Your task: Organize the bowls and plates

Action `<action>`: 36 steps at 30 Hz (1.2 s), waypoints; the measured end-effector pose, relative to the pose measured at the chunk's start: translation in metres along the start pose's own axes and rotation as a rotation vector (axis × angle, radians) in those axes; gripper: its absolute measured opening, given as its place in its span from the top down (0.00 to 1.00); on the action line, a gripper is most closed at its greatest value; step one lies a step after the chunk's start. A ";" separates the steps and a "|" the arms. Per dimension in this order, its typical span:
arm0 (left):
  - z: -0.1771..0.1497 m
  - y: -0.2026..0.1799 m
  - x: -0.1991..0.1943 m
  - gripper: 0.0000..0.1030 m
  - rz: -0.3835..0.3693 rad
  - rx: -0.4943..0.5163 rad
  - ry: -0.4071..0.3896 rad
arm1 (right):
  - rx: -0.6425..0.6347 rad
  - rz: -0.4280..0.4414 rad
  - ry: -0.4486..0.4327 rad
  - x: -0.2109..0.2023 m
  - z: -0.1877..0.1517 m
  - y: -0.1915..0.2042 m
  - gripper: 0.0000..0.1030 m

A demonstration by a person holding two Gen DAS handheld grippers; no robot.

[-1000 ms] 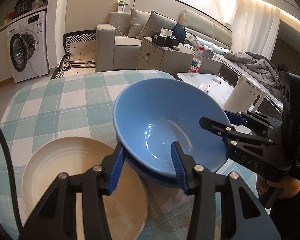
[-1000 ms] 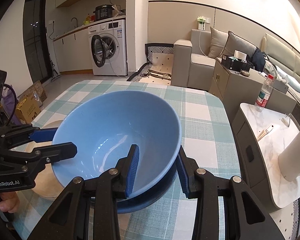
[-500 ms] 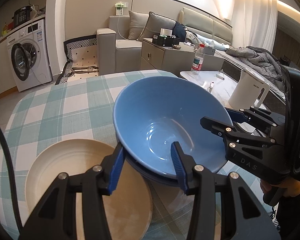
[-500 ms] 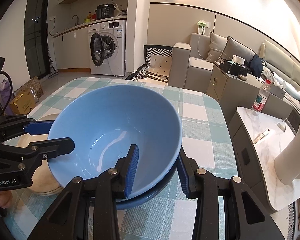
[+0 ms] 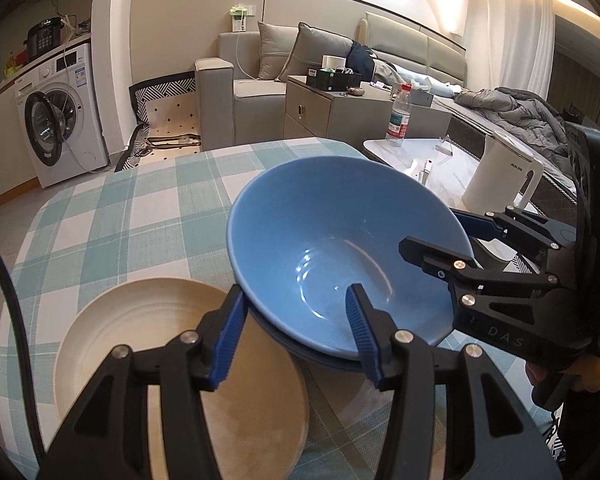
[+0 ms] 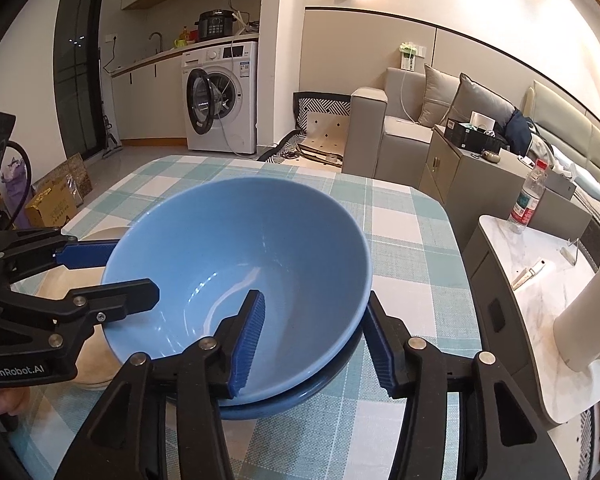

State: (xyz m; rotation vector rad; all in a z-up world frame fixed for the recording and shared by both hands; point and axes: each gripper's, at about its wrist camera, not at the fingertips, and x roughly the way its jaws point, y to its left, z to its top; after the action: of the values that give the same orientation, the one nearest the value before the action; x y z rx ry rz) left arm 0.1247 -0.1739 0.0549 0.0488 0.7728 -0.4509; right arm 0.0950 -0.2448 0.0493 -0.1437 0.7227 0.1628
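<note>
Two blue bowls [image 5: 340,264] sit nested on my checked bench [image 5: 132,216] beside a cream plate [image 5: 180,364], and both my left hand-held gripper [image 5: 296,336] and right hand-held gripper [image 6: 316,340] straddle the top rim, jaws just easing apart, pads barely off it.

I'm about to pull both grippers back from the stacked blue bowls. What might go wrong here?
1. Each gripper, left and right, has one finger inside the top blue bowl; its jaws have just been opening, yet a careless retreat may snag the rim.
2. That bowl sits tilted in the lower bowl and may rock or slide.
</note>
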 end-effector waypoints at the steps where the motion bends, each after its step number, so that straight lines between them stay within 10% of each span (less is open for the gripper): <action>1: -0.001 0.001 0.001 0.51 0.001 -0.004 0.005 | -0.001 -0.003 0.000 0.000 0.000 0.000 0.50; 8: -0.003 0.001 0.002 0.49 -0.002 -0.004 0.001 | -0.010 -0.005 0.001 -0.001 -0.001 0.000 0.49; 17: -0.003 0.001 0.005 0.40 -0.013 0.006 0.010 | -0.004 0.043 0.017 0.001 -0.003 0.000 0.21; 36: -0.005 0.012 0.005 0.20 0.006 -0.012 0.012 | 0.095 0.069 0.022 -0.005 -0.003 -0.016 0.11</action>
State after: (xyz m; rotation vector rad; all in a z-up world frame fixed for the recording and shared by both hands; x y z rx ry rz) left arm 0.1297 -0.1645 0.0466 0.0429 0.7870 -0.4411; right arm 0.0922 -0.2619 0.0514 -0.0298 0.7562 0.1931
